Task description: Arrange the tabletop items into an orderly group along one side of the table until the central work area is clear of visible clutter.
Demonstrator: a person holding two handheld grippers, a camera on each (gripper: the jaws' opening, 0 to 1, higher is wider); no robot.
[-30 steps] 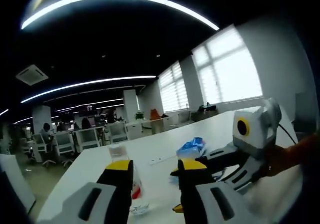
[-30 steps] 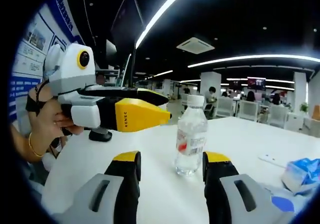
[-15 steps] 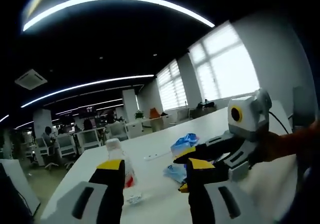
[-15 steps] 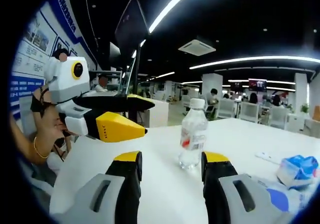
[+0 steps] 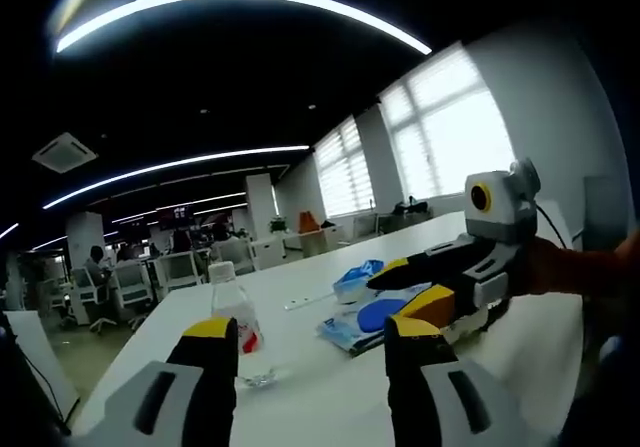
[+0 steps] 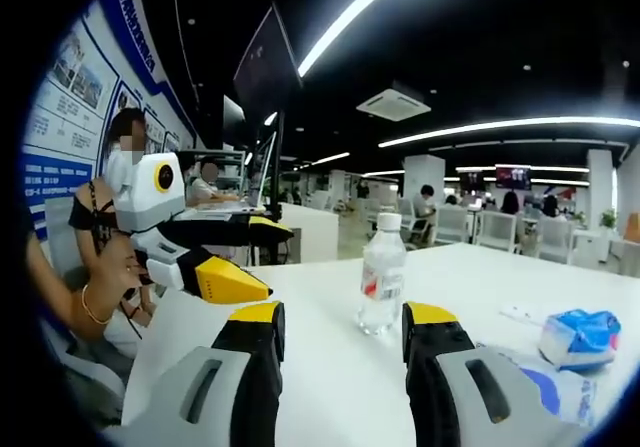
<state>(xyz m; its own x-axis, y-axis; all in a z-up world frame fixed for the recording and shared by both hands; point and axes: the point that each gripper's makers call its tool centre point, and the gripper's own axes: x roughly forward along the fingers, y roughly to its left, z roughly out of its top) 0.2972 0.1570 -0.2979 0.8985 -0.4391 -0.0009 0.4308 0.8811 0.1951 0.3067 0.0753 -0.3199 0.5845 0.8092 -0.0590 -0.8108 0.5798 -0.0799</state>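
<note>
Both grippers had drawn back from the water bottle (image 6: 382,272) over the last second. In the right gripper view the left gripper (image 6: 235,257), earlier level with the bottle's shoulder and close beside it, now stood well apart from it toward the table edge and lower; its jaws were parted wide with nothing between them. In the left gripper view the right gripper (image 5: 410,289) had likewise shifted away from the bottle and hung above the flat blue packet (image 5: 365,319), jaws apart and empty.

From where I stood this read as a retreat and not a grasp: neither claw closed on anything, so no item had yet been gathered to one side (my judgement, from how things lay).

White table (image 6: 330,367): the largest surface, with its central part carrying the clutter. The bottle stood upright near the middle, cap on, between the right gripper's own jaws as that view framed it, though clearly beyond them and untouched. The blue tissue pack (image 6: 580,333) sat to the right, near the flat packet's end, with a thin white strip (image 6: 522,314) lying behind it; what that strip was I could not tell.

Compared with the earlier frames, the bottle appeared smaller and farther off in both views, which fits the cameras pulling back, not the bottle moving.
</note>
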